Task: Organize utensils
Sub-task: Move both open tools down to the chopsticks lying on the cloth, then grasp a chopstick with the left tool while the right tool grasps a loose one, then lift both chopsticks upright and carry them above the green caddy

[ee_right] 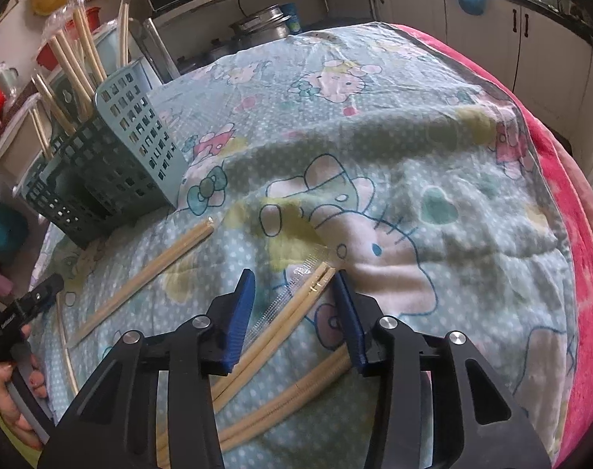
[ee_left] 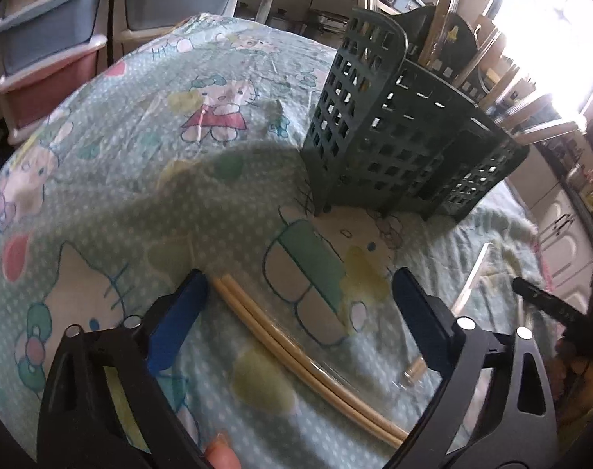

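Note:
A dark green slotted utensil holder point(ee_left: 394, 136) stands on the cartoon-print cloth with several wrapped chopsticks upright in it; the right wrist view has the holder point(ee_right: 112, 164) at the left. My left gripper point(ee_left: 299, 273) is open low over the cloth. A pale chopstick pair point(ee_left: 280, 351) lies between its jaws, close to the left finger point(ee_left: 179, 312), untouched. My right gripper point(ee_right: 293, 273) is open around a plastic-wrapped chopstick pair point(ee_right: 296, 308). That pair lies near the right finger point(ee_right: 349, 312), with a gap to the left one.
More chopstick pairs lie on the cloth: one point(ee_right: 151, 273) toward the holder, another point(ee_right: 288, 398) under my right gripper. A wrapped pair point(ee_left: 472, 277) lies right of my left gripper. A pink blanket edge point(ee_right: 570, 195) borders the cloth. Plastic drawers point(ee_left: 50, 51) stand behind.

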The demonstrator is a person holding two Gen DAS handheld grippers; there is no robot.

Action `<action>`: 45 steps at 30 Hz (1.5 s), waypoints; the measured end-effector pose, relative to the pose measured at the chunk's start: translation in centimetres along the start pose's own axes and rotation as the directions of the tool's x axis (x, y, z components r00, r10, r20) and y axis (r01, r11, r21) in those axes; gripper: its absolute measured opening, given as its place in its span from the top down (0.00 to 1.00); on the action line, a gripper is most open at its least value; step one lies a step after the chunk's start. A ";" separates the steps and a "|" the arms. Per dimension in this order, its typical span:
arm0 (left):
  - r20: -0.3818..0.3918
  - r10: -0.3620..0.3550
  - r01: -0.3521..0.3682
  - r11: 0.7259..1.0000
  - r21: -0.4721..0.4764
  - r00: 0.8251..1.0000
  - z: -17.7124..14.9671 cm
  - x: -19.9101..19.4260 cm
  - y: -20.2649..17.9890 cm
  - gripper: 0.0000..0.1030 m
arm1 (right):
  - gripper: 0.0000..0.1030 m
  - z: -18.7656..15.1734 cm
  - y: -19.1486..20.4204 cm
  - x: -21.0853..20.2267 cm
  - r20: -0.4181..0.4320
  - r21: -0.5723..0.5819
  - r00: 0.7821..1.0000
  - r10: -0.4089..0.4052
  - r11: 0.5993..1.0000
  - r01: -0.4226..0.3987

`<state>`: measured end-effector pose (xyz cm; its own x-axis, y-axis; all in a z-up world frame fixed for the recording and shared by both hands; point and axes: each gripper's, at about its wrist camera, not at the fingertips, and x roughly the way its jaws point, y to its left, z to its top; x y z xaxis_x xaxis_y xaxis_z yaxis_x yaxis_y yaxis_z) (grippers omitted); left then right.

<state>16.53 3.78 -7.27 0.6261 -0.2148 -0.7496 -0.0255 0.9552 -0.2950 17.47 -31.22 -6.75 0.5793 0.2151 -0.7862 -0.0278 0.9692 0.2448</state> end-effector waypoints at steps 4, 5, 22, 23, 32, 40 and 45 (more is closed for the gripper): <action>0.002 0.032 -0.032 0.999 -0.010 0.999 0.4 0.3 0.4 0.35 | 0.79 0.2 0.2 0.4 0.008 -0.015 1.000 -0.002 1.000 0.002; 0.004 0.036 -0.036 0.999 -0.016 0.999 0.5 0.3 0.6 0.37 | 0.81 0.2 0.2 0.4 0.011 -0.009 1.000 0.009 1.000 -0.009; 0.037 -0.020 0.023 0.997 -0.079 0.999 0.6 -1.2 2.5 0.97 | 0.95 0.3 0.3 -2.3 0.107 0.054 0.983 0.148 0.987 -0.154; 0.041 -0.029 0.032 0.997 -0.075 0.999 0.5 -1.5 2.2 0.97 | 0.95 0.3 0.4 -2.6 0.114 0.054 0.983 0.147 0.987 -0.154; 0.115 -0.130 0.134 0.991 -0.026 0.985 0.9 -5.2 0.2 0.98 | 0.95 -0.1 0.6 -4.7 0.165 0.041 0.973 0.161 0.985 -0.170; 0.174 -0.182 0.179 0.983 0.035 0.968 1.5 -8.1 -2.2 0.98 | 0.95 -0.2 1.8 -7.0 0.210 -0.013 0.960 0.188 0.982 -0.189; 0.203 -0.201 0.191 0.979 0.069 0.958 2.1 -9.3 -3.7 0.98 | 0.95 0.2 3.2 -8.5 0.239 -0.058 0.948 0.211 0.977 -0.203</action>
<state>12.45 2.69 2.05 0.7633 -0.3567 -0.5386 0.1486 0.9083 -0.3910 12.58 -29.99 0.86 0.7383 0.3796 -0.5575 -0.1917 0.9106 0.3662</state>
